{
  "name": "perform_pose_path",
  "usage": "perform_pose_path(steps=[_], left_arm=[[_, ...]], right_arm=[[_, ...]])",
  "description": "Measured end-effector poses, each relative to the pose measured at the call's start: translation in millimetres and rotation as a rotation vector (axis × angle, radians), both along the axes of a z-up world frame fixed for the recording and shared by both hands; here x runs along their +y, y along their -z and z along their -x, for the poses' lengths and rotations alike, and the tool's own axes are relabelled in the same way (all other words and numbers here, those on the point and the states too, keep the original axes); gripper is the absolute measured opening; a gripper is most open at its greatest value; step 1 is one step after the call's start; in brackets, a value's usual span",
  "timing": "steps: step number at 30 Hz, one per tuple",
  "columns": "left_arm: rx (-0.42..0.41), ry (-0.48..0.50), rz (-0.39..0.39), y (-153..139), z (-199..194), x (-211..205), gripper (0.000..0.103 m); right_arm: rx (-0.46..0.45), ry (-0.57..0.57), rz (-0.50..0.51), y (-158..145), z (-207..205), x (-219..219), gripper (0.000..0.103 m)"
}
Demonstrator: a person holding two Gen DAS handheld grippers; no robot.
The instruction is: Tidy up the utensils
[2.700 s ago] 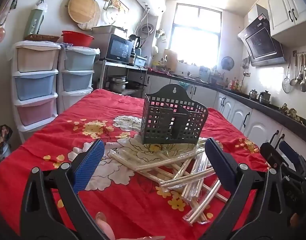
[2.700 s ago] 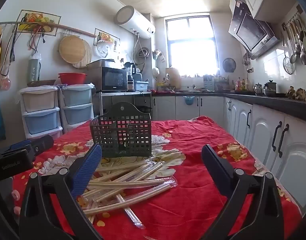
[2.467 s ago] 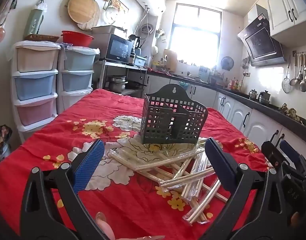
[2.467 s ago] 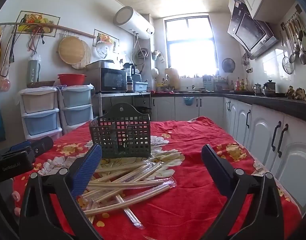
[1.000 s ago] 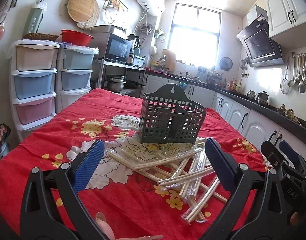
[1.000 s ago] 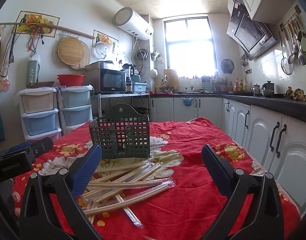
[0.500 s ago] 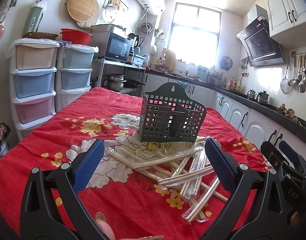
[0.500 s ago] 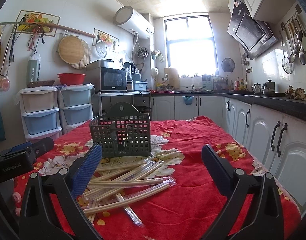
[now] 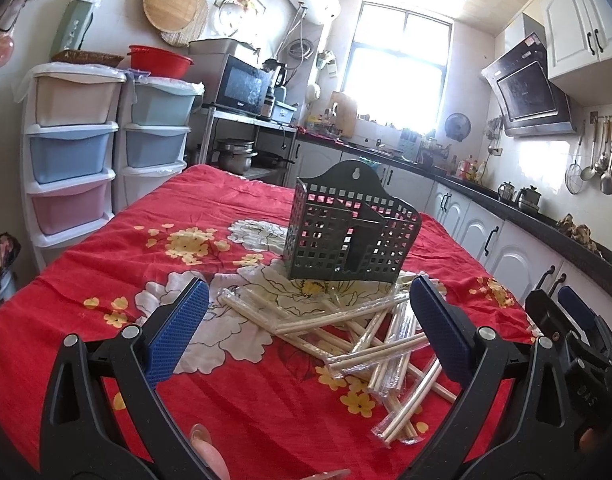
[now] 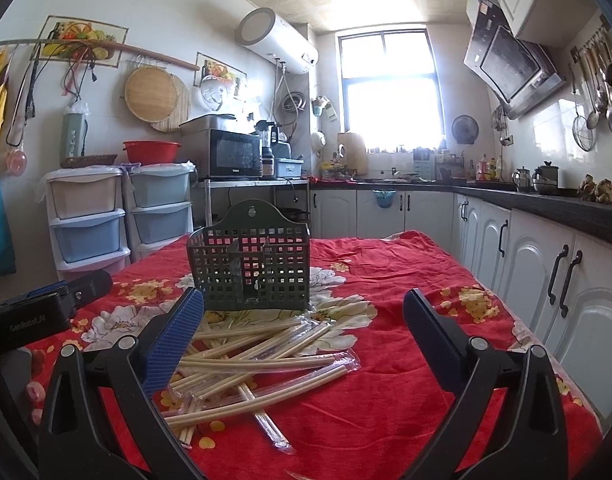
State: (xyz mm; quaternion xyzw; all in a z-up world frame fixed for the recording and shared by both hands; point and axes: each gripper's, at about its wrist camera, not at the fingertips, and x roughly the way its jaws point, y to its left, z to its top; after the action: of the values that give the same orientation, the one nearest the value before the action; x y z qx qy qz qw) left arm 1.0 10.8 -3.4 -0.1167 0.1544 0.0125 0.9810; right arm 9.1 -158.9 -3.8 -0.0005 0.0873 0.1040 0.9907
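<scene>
Left claw (image 9: 306, 332) wide open, right claw (image 10: 304, 332) was open too, wrapped chopsticks (image 10: 262, 356) piled before dark basket (image 10: 252, 264), red-clothed surface (image 10: 389, 396).

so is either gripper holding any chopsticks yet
No. The left gripper and right gripper are both open and empty; the chopsticks lie on the table.

Hidden and cut-off parts – both wrist views

The left gripper (image 9: 306, 320) and right gripper (image 10: 304, 322) lose their handles below the bottom edges; of the hand (image 9: 208, 452) holding the left one only a fingertip shows. The utensil basket (image 9: 347, 236) hides the far ends of the wrapped chopsticks (image 9: 369, 336) – lower sticks in the pile lie covered by upper ones, so no count is possible. The bottles on the counter (image 10: 485, 168) are too small to identify, and the window (image 10: 389, 92) is blown out
</scene>
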Motion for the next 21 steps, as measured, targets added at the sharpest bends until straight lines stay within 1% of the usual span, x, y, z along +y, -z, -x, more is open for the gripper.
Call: perform_pose_path(steps=[4,11,15,19,21], left_arm=[[0.01,-0.021,0.013,-2,-1,8,0.093],[0.043,-0.057,0.044,-3,-7,31,0.093],[0.066,-0.071,0.075,-4,-11,48,0.093],[0.077,-0.065,0.092,-5,-15,59,0.093],[0.096,-0.06,0.097,-6,-19,62,0.093]], right_arm=[[0.006,-0.026,0.009,-2,-2,3,0.097],[0.051,-0.082,0.025,-5,-16,9,0.097],[0.106,-0.122,0.017,-9,-31,13,0.097],[0.176,-0.144,0.013,-11,-49,17,0.097],[0.201,-0.15,0.01,-11,-57,19,0.097]])
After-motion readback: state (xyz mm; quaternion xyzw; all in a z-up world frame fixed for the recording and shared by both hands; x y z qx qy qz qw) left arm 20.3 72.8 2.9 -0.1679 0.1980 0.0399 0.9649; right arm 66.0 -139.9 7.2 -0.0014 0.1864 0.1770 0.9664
